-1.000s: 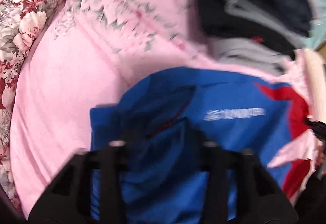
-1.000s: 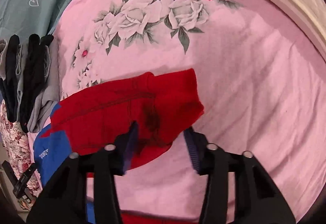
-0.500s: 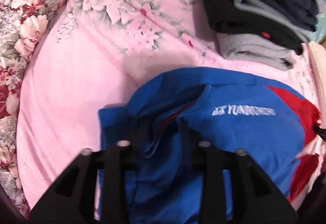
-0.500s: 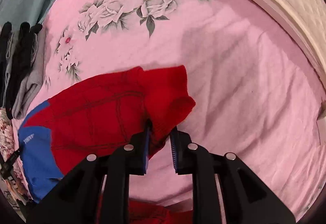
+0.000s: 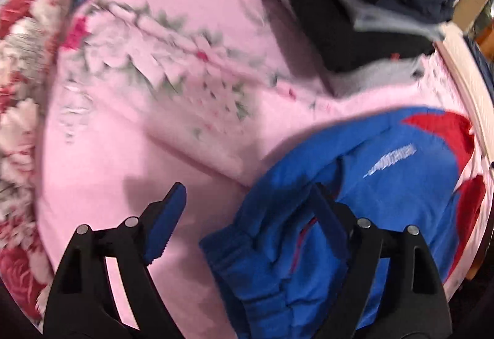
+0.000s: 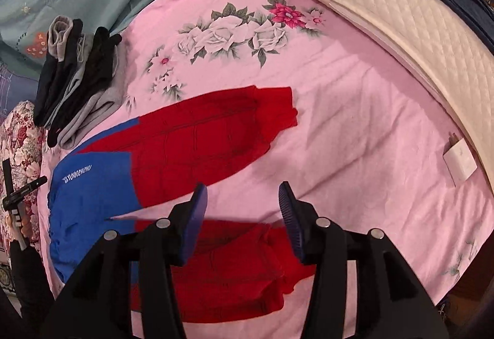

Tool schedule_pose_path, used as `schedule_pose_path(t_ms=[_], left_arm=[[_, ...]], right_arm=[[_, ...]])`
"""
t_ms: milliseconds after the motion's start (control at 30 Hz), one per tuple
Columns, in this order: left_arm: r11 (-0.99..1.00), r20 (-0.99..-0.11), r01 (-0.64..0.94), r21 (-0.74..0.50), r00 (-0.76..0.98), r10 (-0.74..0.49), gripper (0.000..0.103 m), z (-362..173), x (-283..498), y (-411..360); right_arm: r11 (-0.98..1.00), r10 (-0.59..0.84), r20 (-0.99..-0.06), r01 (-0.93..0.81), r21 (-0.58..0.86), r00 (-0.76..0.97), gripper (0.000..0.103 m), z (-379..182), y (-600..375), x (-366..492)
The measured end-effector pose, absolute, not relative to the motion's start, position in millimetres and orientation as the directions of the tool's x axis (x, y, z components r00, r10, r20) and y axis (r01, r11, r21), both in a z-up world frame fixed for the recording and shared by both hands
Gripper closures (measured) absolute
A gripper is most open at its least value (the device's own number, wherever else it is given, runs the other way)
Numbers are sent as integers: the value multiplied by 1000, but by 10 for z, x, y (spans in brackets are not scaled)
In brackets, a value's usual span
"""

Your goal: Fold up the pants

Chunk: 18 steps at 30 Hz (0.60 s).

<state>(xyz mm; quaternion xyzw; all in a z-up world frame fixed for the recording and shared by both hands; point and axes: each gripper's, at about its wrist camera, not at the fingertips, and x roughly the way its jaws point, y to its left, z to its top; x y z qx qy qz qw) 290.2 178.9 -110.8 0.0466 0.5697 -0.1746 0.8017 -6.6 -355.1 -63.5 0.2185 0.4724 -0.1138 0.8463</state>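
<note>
pink bedsheet (image 6: 355, 129), pants (image 6: 197, 141) flat, left gripper (image 5: 247, 215) and right gripper (image 6: 244, 209) angled down, opening, empty

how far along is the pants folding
Early. The red and blue pants lie spread on the pink sheet, legs apart, no fold made. Nothing is held: the left claw and right claw are both opening, empty. Every fold remains. A stack of folded clothes sits beside them.

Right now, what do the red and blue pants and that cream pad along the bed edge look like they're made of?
Pants: soft, matte knit, probably a cotton or synthetic jersey; they crease loosely, and the waistband looks gathered, likely elastic. Cream pad: quilted fabric with a diamond stitch and slight sheen; its fill is not visible.
</note>
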Motion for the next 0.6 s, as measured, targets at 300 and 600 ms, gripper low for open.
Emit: schedule_pose_path(t_ms=[300, 600], left_arm=[[907, -869, 399, -133, 393, -300, 96, -1192, 2599, 1717], [905, -823, 384, -182, 445, -354, 96, -1132, 2521, 1824]], right_arm=[[983, 133, -826, 31, 179, 548, 54, -344, -2453, 479], [789, 396, -834, -608, 94, 384, 51, -422, -744, 2170]])
